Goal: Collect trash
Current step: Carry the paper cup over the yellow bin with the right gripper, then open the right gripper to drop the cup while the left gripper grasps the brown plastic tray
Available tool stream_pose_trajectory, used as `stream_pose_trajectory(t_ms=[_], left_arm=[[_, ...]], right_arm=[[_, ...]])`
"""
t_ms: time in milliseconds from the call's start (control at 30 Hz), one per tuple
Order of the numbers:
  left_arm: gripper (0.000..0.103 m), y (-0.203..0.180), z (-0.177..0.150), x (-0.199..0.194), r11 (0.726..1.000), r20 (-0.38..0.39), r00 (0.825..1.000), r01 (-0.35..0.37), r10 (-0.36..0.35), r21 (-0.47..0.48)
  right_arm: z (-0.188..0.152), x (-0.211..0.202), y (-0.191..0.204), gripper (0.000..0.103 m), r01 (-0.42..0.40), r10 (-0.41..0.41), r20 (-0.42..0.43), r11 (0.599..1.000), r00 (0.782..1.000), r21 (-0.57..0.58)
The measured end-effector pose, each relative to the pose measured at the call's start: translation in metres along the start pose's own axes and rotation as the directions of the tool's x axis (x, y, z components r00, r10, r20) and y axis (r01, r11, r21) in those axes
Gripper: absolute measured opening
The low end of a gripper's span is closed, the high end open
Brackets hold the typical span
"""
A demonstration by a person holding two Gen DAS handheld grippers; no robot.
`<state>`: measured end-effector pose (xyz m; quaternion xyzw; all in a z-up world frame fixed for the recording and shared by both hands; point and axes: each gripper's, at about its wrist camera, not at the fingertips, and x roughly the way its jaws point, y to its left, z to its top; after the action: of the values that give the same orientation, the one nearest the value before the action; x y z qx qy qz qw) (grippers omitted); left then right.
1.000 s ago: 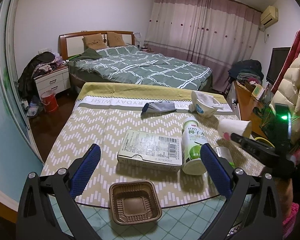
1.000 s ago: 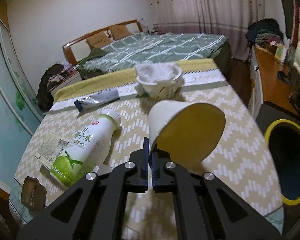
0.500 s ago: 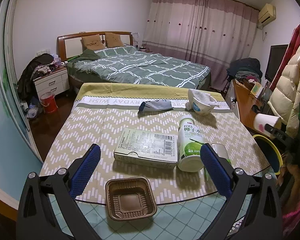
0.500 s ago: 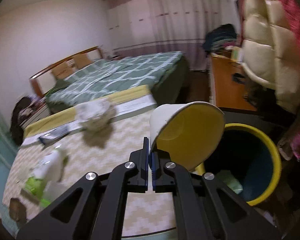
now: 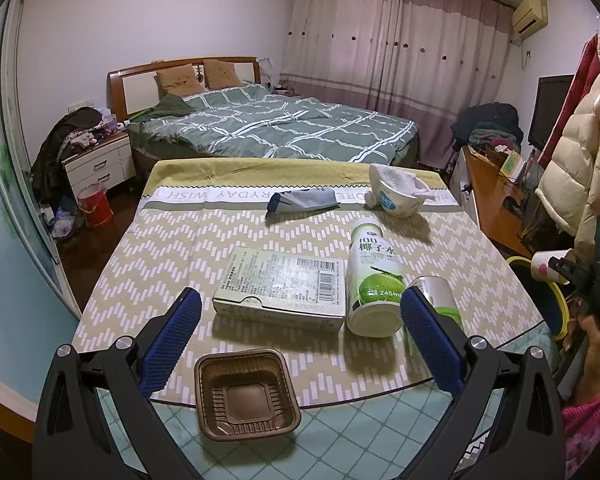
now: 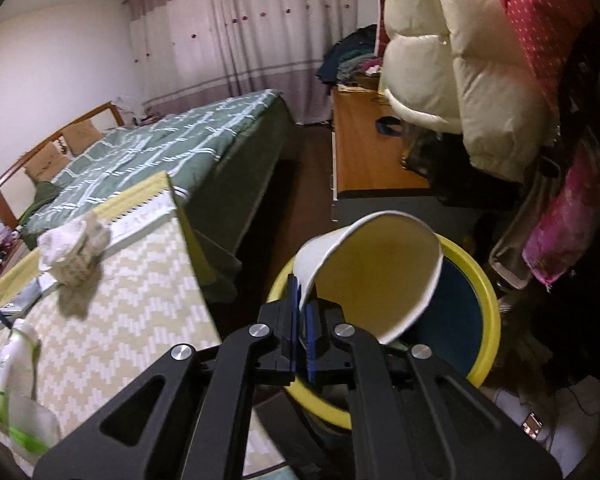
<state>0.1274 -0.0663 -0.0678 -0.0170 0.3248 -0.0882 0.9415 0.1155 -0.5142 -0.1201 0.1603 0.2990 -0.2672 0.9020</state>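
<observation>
My right gripper (image 6: 300,322) pinches the rim of a paper cup (image 6: 374,272), tilted above the yellow-rimmed bin (image 6: 490,300) beside the table (image 5: 172,252). My left gripper (image 5: 300,332) hangs wide open and empty above the table's near edge, over a brown tray (image 5: 246,394).

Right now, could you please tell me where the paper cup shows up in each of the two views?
Left wrist view: the paper cup is small at the far right edge, held by the right tool beside the yellow bin rim.
Right wrist view: it fills the center, pinched at its rim by the right tool, above the bin.
Shared landmark: the green bed.
</observation>
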Motion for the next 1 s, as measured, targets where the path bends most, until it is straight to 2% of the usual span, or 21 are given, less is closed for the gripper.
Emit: stream_pose_trajectory(t_ms=[67, 233, 500, 667, 833, 1000], left_arm=[[0.098, 0.001, 0.000, 0.001, 1.000, -0.003, 1.000, -0.002, 0.002, -0.001], [0.098, 0.003, -0.002, 0.005, 1.000, -0.012, 1.000, -0.008, 0.008, -0.006], [0.098, 0.012, -0.015, 0.011, 0.999, -0.054, 0.997, -0.048, 0.047, -0.008], [0.098, 0.023, -0.032, 0.016, 0.992, -0.109, 0.986, -0.125, 0.124, -0.001], [0.098, 0.030, -0.047, 0.028, 0.991, -0.171, 0.976, -0.137, 0.133, -0.009], [0.098, 0.034, -0.051, 0.036, 0.987, -0.197, 0.968, -0.161, 0.155, -0.014]], right_arm=[[-0.002, 0.002, -0.002, 0.005, 0.014, -0.014, -0.002, 1.000, 1.000, 0.006], [-0.003, 0.002, 0.000, 0.019, 0.032, -0.032, 0.010, 0.999, 0.999, 0.012], [-0.002, 0.000, 0.005, 0.026, 0.055, -0.055, 0.019, 0.998, 0.998, -0.010], [-0.001, 0.001, 0.007, 0.027, 0.059, -0.059, 0.016, 0.998, 0.998, -0.021], [-0.001, 0.002, 0.007, 0.027, 0.059, -0.059, 0.013, 0.998, 0.998, -0.023], [-0.001, 0.002, 0.009, 0.029, 0.061, -0.060, 0.021, 0.998, 0.998, -0.035]])
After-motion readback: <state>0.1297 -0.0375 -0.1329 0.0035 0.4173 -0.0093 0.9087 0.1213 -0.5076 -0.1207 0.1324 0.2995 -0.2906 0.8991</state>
